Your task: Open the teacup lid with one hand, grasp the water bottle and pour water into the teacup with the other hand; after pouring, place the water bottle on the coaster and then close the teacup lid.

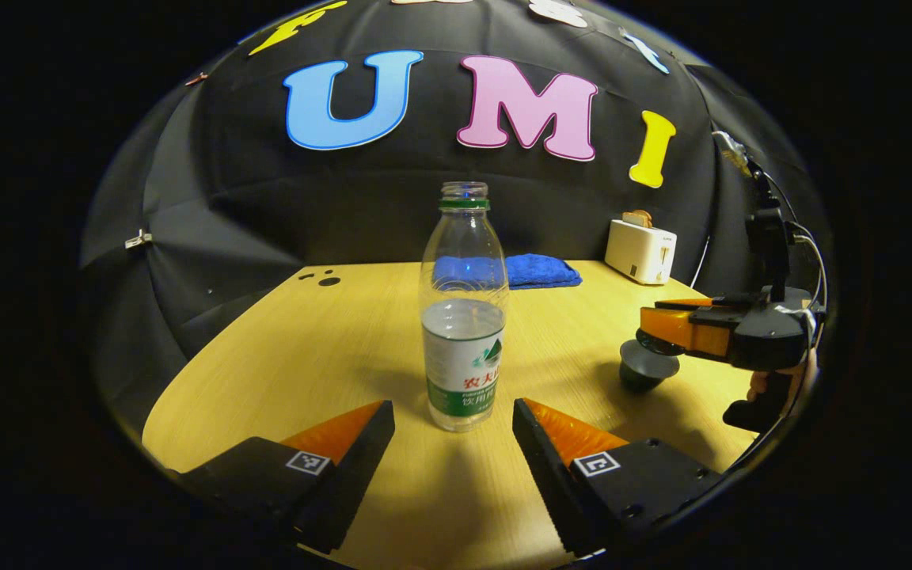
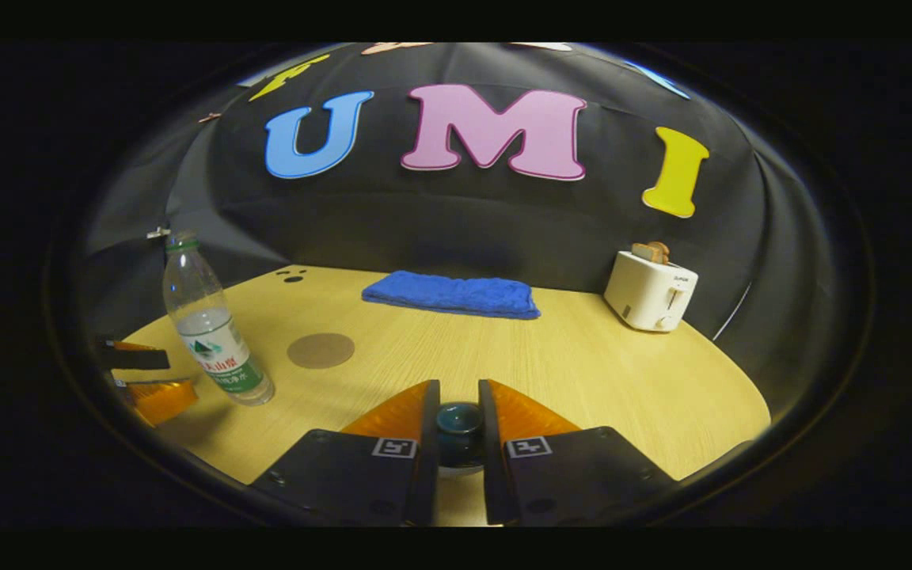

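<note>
Right now, left gripper (image 1: pixel 454 419): my two fingers stand spread wide, with the bottle upright in the gap between them; neither finger touches it.
Water bottle: the clear plastic bottle with a green neck ring and a white-and-green label (image 1: pixel 464 317) stands uncapped on the table, about half full. In the right gripper view it (image 2: pixel 214 324) stands far to the left, with my left gripper's fingers (image 2: pixel 143 380) just beside it at the edge.
Right gripper (image 2: pixel 458 427): my fingers are drawn close together on the small dark round knob of the teacup lid (image 2: pixel 458 423), one finger on each side, pinching it.
Right gripper seen from the left: in the left gripper view it (image 1: pixel 662 328) reaches in from the right edge, and the dark grey lid (image 1: pixel 647 360) sits at its tips. I cannot tell whether the lid rests on the cup or is raised off it.
Coaster: the flat round brown disc (image 2: pixel 321 350) lies bare on the table, near the bottle and apart from it.
Table: the light wooden tabletop (image 2: pixel 583 356) carries everything.
Cloth: a folded blue towel (image 2: pixel 452 294) lies at the back edge of the table by the wall.
Toaster: a white toaster with a slice of bread in its slot (image 2: pixel 652 289) stands at the back right corner.
</note>
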Action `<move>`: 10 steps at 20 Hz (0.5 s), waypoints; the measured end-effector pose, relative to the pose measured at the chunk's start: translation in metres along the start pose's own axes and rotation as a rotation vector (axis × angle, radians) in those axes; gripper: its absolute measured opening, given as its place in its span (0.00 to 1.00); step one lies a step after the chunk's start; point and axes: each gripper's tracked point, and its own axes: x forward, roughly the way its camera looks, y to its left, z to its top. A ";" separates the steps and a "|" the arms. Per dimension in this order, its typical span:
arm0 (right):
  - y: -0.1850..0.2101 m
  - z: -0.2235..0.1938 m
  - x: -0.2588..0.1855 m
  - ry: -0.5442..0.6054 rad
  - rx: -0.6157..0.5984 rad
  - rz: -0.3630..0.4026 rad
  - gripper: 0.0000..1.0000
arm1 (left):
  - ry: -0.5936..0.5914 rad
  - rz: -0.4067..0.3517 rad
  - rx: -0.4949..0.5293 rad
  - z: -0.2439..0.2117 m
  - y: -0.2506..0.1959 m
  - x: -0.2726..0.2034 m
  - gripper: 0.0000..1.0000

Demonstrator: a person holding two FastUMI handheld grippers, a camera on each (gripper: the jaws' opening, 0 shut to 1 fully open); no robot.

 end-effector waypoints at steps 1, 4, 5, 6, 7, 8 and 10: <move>-0.004 0.005 -0.003 -0.008 0.007 -0.008 0.26 | -0.009 0.000 0.007 0.002 -0.001 0.007 0.95; -0.020 0.017 -0.011 -0.026 0.018 -0.034 0.26 | -0.037 -0.004 0.004 0.013 -0.003 0.028 0.96; -0.024 0.019 -0.015 -0.028 0.020 -0.042 0.26 | -0.046 -0.007 0.006 0.016 -0.004 0.033 0.96; -0.029 0.021 -0.017 -0.030 0.020 -0.049 0.26 | -0.057 -0.007 0.012 0.021 -0.004 0.040 0.96; -0.033 0.020 -0.020 -0.030 0.017 -0.056 0.26 | -0.069 -0.009 0.021 0.026 -0.004 0.047 0.95; -0.037 0.019 -0.021 -0.025 0.015 -0.062 0.26 | -0.079 -0.007 0.027 0.031 -0.003 0.054 0.95; -0.043 0.011 -0.024 -0.010 0.017 -0.071 0.26 | -0.091 -0.014 0.030 0.036 -0.003 0.067 0.95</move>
